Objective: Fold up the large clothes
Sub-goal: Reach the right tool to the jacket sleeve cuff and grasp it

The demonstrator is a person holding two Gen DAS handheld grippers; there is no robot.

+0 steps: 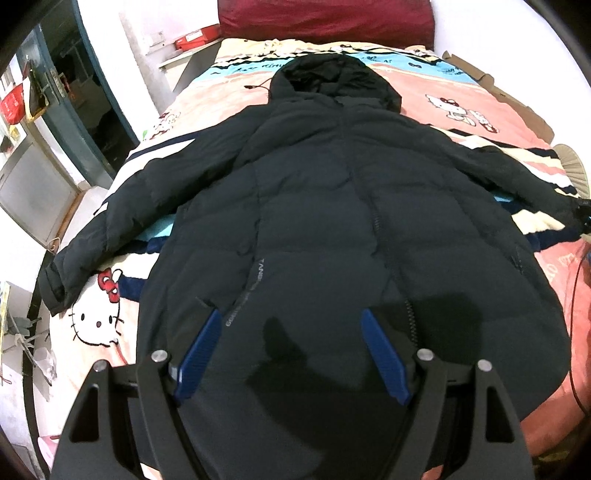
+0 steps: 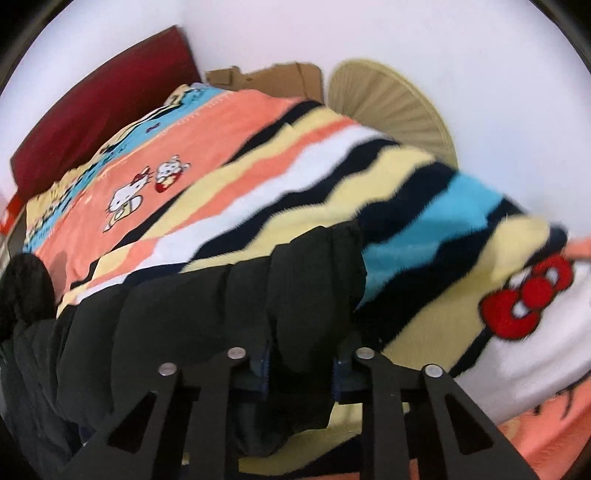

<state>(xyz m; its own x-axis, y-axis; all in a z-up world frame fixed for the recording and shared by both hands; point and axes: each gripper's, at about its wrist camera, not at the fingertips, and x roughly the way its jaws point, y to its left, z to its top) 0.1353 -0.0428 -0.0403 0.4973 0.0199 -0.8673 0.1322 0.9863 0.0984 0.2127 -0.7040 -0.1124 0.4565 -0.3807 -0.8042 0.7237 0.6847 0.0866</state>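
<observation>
A dark navy hooded puffer jacket (image 1: 314,206) lies spread flat on the bed, hood toward the headboard, both sleeves stretched out to the sides. My left gripper (image 1: 291,321) hovers over the jacket's lower hem, its blue fingers wide apart and empty. My right gripper (image 2: 299,365) is shut on the cuff end of the jacket's right sleeve (image 2: 288,295), the dark fabric bunched between its fingers and lifted slightly off the blanket. The right gripper also shows at the far right edge of the left wrist view (image 1: 583,206).
A Hello Kitty blanket (image 1: 461,92) with wavy coloured stripes covers the bed. A dark red headboard (image 1: 325,18) is at the far end. A cardboard piece (image 2: 266,81) and a straw fan (image 2: 391,107) lie by the wall. A door and a shelf stand to the left.
</observation>
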